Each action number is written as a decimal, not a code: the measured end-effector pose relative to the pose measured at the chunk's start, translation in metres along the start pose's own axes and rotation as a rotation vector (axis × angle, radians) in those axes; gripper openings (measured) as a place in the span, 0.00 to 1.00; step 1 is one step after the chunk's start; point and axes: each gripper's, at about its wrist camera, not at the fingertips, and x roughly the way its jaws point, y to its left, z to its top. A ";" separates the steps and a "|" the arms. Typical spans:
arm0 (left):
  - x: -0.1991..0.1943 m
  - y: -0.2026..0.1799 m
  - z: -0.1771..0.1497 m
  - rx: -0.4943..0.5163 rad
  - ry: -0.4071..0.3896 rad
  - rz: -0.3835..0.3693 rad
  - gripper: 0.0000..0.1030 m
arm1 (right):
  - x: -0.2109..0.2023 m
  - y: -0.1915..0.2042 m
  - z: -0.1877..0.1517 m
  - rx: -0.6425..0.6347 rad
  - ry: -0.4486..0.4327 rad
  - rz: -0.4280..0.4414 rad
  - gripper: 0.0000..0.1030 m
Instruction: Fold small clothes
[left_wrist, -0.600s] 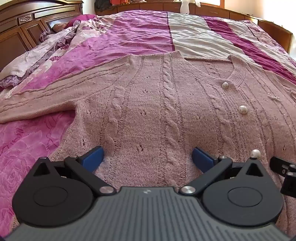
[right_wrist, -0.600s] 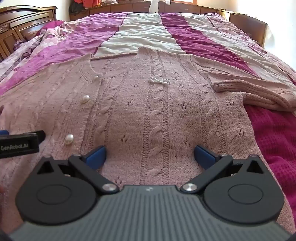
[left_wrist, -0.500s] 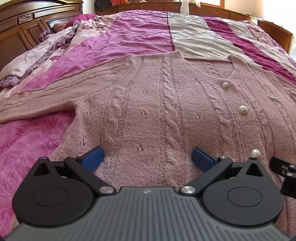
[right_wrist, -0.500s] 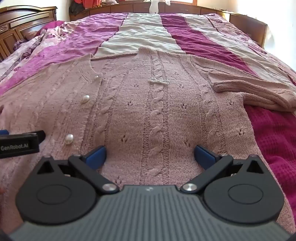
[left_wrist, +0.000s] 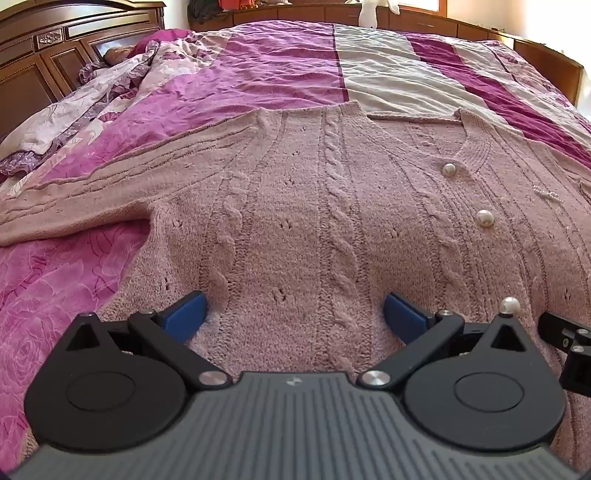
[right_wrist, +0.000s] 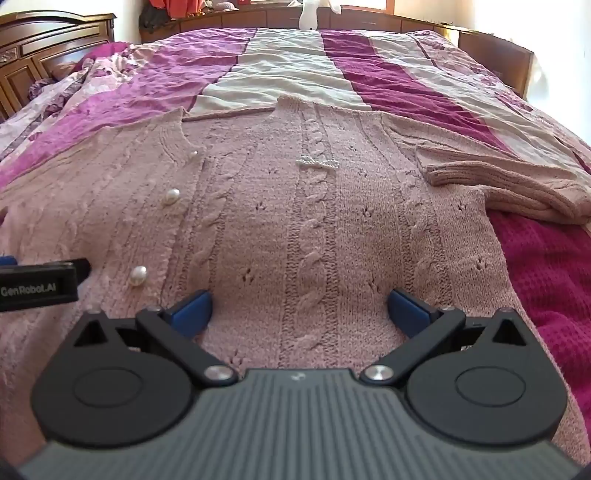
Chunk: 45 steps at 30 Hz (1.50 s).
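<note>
A dusty-pink cable-knit cardigan (left_wrist: 295, 206) with pearl buttons (left_wrist: 484, 218) lies flat, front up, on the bed; it also shows in the right wrist view (right_wrist: 314, 229). Its left sleeve (left_wrist: 85, 199) stretches out leftwards; its right sleeve (right_wrist: 498, 177) lies folded across at the right. My left gripper (left_wrist: 295, 314) is open, its blue fingertips (left_wrist: 184, 314) resting on the hem's left half. My right gripper (right_wrist: 299, 310) is open over the hem's right half, with the left gripper's side (right_wrist: 40, 286) visible beside it.
The bed has a magenta, purple and cream striped bedspread (left_wrist: 388, 70). A rumpled floral quilt (left_wrist: 74, 114) lies at the far left by the dark wooden headboard (left_wrist: 44, 55). A wooden ledge with a white toy (right_wrist: 310, 14) runs along the far side.
</note>
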 end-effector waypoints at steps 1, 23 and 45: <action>0.000 0.000 0.000 0.000 0.000 0.000 1.00 | 0.000 0.000 0.000 0.000 -0.001 0.000 1.00; 0.000 0.000 0.000 0.003 -0.002 0.001 1.00 | 0.000 0.001 0.000 -0.003 -0.005 -0.003 1.00; 0.001 0.002 0.000 -0.007 0.006 -0.004 1.00 | 0.000 0.002 -0.001 -0.005 -0.007 -0.005 1.00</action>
